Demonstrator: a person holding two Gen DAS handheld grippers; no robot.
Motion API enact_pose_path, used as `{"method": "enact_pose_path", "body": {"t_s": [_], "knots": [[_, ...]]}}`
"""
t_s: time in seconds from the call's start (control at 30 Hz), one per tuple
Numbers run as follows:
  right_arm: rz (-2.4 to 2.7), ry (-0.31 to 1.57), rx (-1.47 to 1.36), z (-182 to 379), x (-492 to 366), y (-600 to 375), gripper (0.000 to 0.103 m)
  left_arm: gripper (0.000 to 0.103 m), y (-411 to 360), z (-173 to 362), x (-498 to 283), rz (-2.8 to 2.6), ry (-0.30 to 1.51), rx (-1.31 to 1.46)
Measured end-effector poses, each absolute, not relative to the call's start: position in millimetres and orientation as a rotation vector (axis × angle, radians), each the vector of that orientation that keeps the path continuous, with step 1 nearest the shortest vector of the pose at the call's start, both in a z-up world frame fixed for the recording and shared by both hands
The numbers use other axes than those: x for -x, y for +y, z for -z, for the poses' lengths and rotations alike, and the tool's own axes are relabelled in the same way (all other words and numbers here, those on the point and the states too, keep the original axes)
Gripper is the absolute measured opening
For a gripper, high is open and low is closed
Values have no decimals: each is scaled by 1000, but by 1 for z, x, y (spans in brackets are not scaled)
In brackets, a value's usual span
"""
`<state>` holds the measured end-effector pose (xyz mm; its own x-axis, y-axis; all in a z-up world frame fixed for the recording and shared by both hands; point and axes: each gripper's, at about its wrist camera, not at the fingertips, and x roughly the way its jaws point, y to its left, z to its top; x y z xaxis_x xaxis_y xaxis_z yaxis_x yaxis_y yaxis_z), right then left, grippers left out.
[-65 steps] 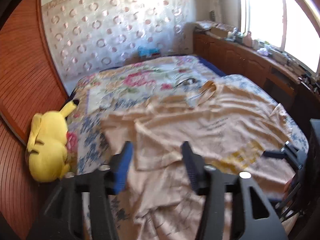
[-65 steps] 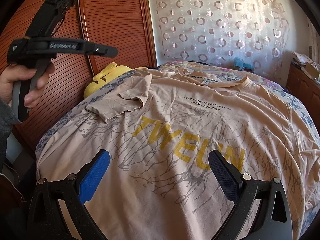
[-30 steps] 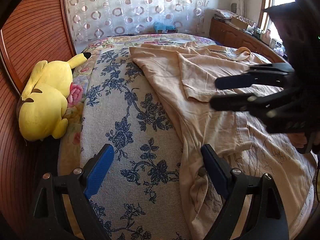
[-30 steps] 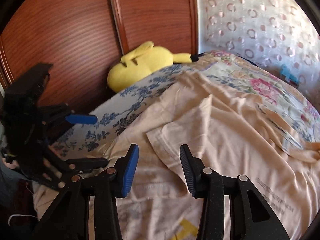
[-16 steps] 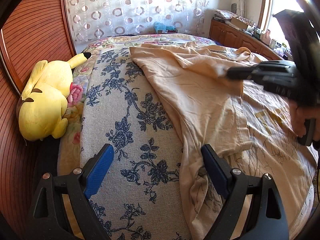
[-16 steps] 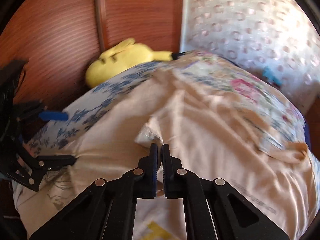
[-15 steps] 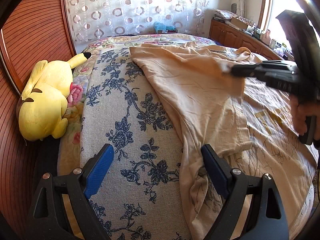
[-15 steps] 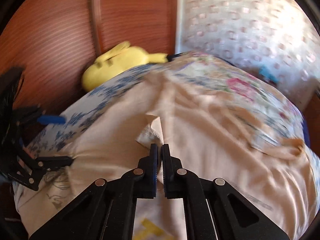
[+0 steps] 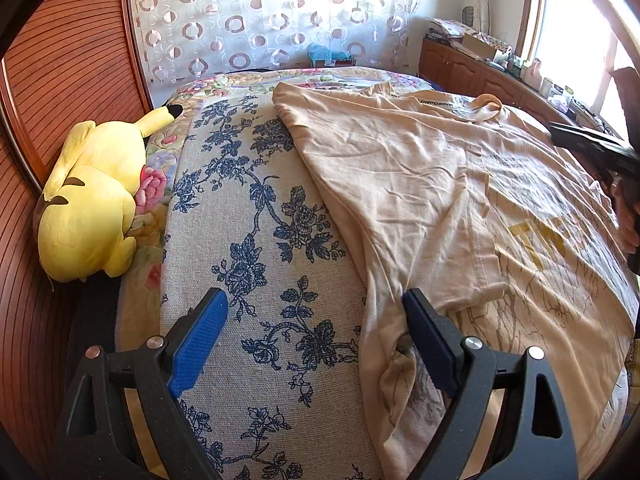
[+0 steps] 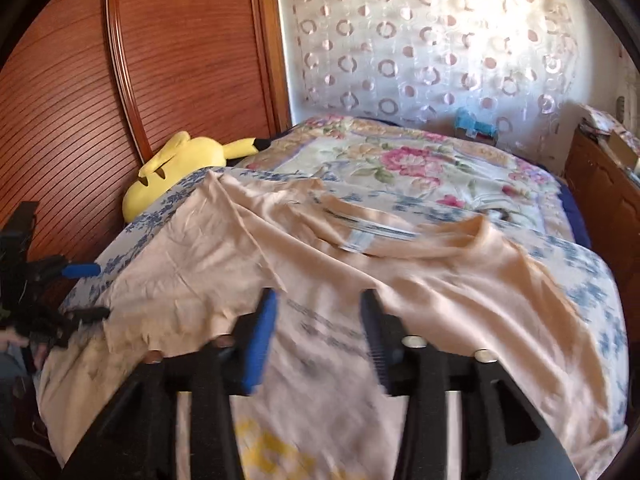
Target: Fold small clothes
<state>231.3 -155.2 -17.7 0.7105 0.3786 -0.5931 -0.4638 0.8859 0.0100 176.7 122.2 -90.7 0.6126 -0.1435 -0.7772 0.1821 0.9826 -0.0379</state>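
Note:
A peach T-shirt (image 9: 420,184) with yellow letters lies spread on the bed, its left sleeve and side folded in over the body. It also shows in the right wrist view (image 10: 400,280). My left gripper (image 9: 316,340) is open and empty, low over the bed cover at the shirt's left edge; its right finger (image 9: 430,336) is against the cloth. My right gripper (image 10: 318,332) is open and empty above the shirt's chest, blurred by motion. It shows at the right edge of the left wrist view (image 9: 592,148).
A yellow plush toy (image 9: 92,200) lies at the bed's left side against a wooden wardrobe (image 10: 120,80). A floral bedspread (image 10: 400,160) covers the far half. A wooden cabinet (image 9: 480,72) with clutter runs under the window at right.
My right gripper has let go of the shirt's left sleeve, opened, and drawn back to the right. The sleeve now lies folded over the body. My left gripper has stayed still.

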Motion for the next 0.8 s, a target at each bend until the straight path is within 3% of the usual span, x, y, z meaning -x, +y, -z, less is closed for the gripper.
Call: {"method": "enact_pose_path", "body": {"t_s": [0.07, 0.23, 0.43, 0.6, 0.8], "knots": [[-442, 613, 149, 19, -217, -179, 58, 89, 123, 91, -177, 182, 892, -40], [-338, 635, 131, 29, -175, -251, 58, 89, 119, 84, -177, 146, 905, -28], [-158, 668, 39, 44, -135, -342, 58, 89, 76, 46, -161, 219, 779, -67], [-70, 704, -26, 56, -120, -379, 58, 89, 20, 27, -155, 327, 736, -91], [-53, 730, -63, 70, -116, -384, 58, 89, -42, 42, -160, 434, 781, -130]]}}
